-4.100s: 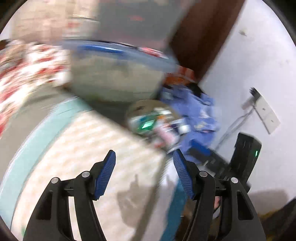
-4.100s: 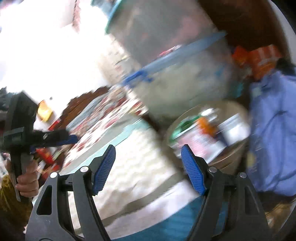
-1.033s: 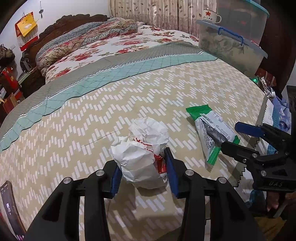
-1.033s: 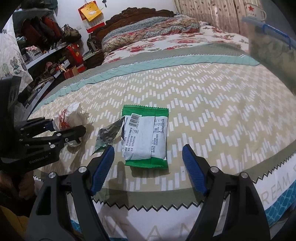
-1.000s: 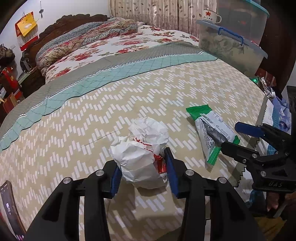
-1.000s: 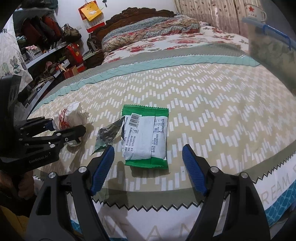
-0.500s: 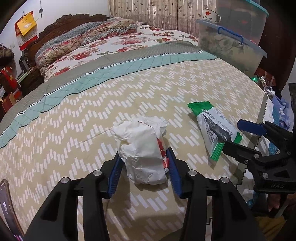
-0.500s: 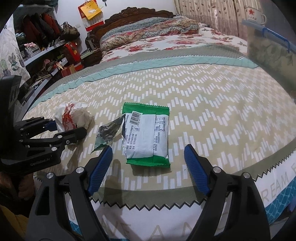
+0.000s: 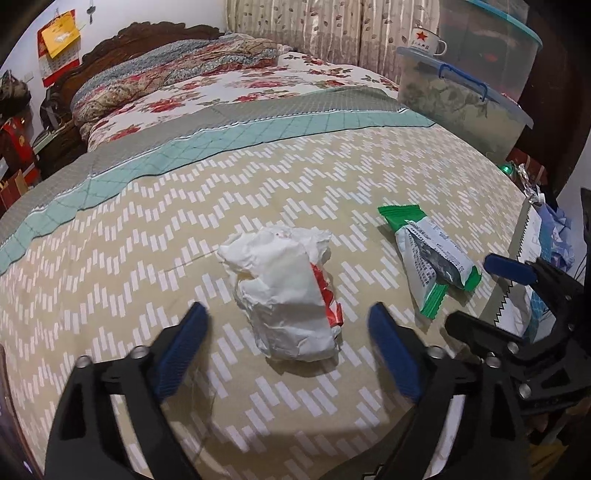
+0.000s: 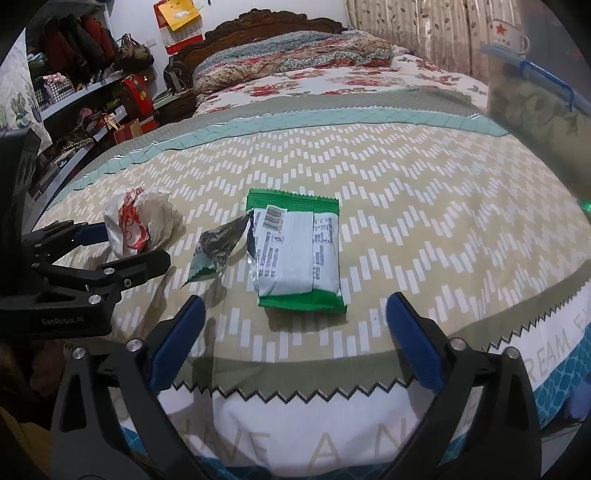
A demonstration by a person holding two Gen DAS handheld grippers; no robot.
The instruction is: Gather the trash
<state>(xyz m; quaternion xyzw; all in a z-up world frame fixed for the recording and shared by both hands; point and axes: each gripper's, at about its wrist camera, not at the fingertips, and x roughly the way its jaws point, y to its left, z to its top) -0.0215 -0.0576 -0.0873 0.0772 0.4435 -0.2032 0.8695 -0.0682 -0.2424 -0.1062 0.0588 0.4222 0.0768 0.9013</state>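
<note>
Bed point(image 9: 122, 280): quilted cover, beige with a white broken-chevron print, a teal diamond-stitched band across the far part, a saw-tooth edged hem at the near edge; floral bedding and a carved dark wooden headboard point(image 10: 273, 18) at the far end

Crumpled paper wrapper point(image 9: 284, 291): white, creased and balled, with a red-printed strip on its right side; lies on the cover between the pads of the left tongs point(image 9: 288, 343), touching neither

Snack packet point(image 10: 297, 254): flat, rectangular, glossy film, green crimped ends, white printed panel with a barcode; lies on the cover beyond the right tongs point(image 10: 293, 336), to the right of the wrapper

Torn foil scrap point(image 10: 221, 251): dark, silvery, wrinkled; just beside the packet's left edge

Storage boxes point(image 9: 465, 96): translucent plastic, blue clips, stacked at the far right of the bed; a white enamel mug point(image 9: 424, 40) with a red star stands on the lower lid

Left tongs: black frame, blue ribbed pads; jaws opening, spread wide either side of the wrapper, released. A second ago the pads were clamped on it, and it has since settled upright on the cover

Right tongs: same build; jaws opening, empty, wider than a second ago; packet not moved
</note>
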